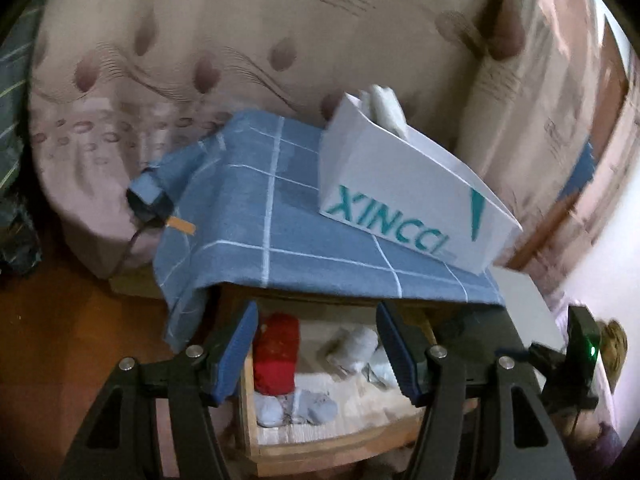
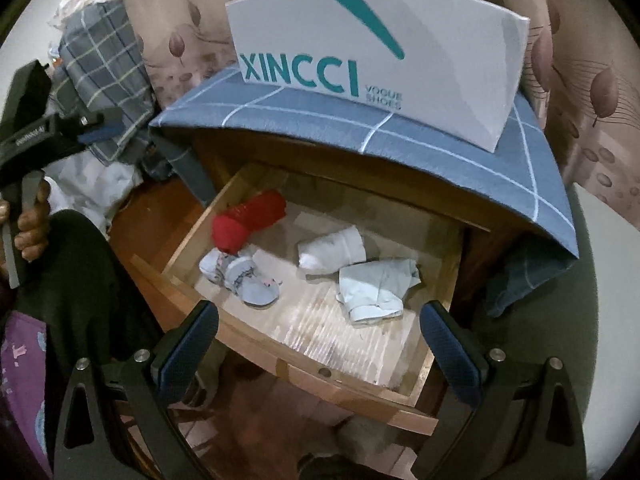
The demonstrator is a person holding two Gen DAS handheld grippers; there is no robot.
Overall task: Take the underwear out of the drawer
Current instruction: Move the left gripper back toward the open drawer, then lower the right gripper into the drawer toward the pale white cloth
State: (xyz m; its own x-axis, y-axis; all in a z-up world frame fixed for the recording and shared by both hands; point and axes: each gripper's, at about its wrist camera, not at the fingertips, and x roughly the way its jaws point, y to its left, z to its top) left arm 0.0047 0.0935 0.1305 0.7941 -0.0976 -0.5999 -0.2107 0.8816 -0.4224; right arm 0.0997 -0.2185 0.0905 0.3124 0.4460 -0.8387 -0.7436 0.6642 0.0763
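The wooden drawer (image 2: 304,376) stands pulled out of the nightstand. Rolled underwear lies in it: a red roll (image 2: 248,220), a white roll (image 2: 332,254), a pale blue folded piece (image 2: 376,290) and a pale patterned piece (image 2: 240,276). My right gripper (image 2: 320,356) hovers open above the drawer's front edge with nothing between its fingers. My left gripper (image 1: 316,356) is open too, over the drawer (image 1: 320,446), with the red roll (image 1: 278,356) and white roll (image 1: 356,348) seen between its fingers, apart from them. In the right wrist view the left gripper (image 2: 100,130) is at the left, held by a hand (image 2: 28,232).
A white shoe box (image 2: 380,68) stands on the blue checked cloth (image 2: 460,148) that covers the nightstand top and overhangs the drawer. A patterned bed cover (image 1: 200,40) lies behind. Checked bedding (image 2: 104,76) is piled at the left, above the wooden floor (image 2: 148,220).
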